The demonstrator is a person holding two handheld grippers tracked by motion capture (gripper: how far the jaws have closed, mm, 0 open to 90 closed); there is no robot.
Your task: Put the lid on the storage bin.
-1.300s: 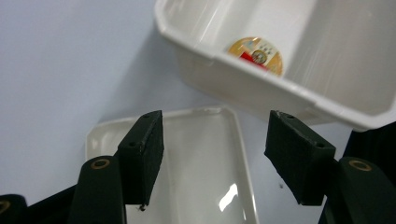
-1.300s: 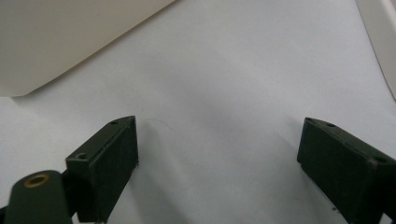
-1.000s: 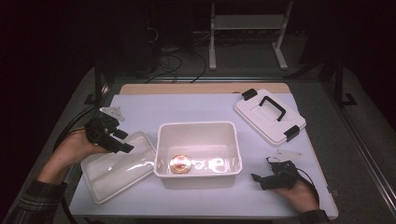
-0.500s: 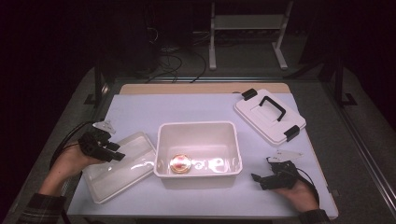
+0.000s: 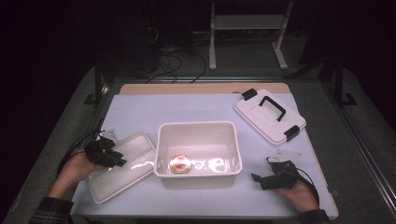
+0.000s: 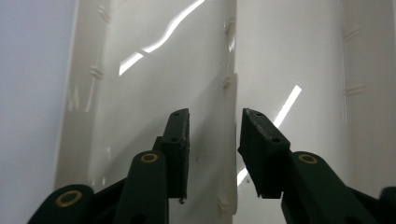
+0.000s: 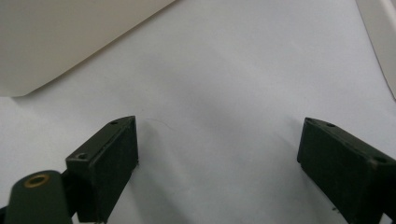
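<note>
A shallow white lid [image 5: 126, 173] lies flat on the table left of the open white tub [image 5: 198, 127]. My left gripper [image 5: 119, 161] is low over the lid's left part. In the left gripper view its jaws [image 6: 215, 114] straddle a raised ridge of the lid [image 6: 140, 70]; they have just been closing, and a gap still shows on both sides of the ridge. A round reddish object [image 5: 180, 163] sits on the tub's floor. My right gripper [image 5: 256, 177] rests on the table at the front right, open with only bare table [image 7: 219, 126] between its jaws.
A second white lid with a black handle and black clips [image 5: 268, 116] lies at the back right. The tub's corner [image 7: 56, 42] is close ahead of the right gripper. A pale mat [image 5: 140, 109] covers the table, with dark floor and cables beyond.
My left hand has come down onto the flat lid and shifted slightly toward the table's front left, and its jaws have narrowed. The right hand has not moved.
</note>
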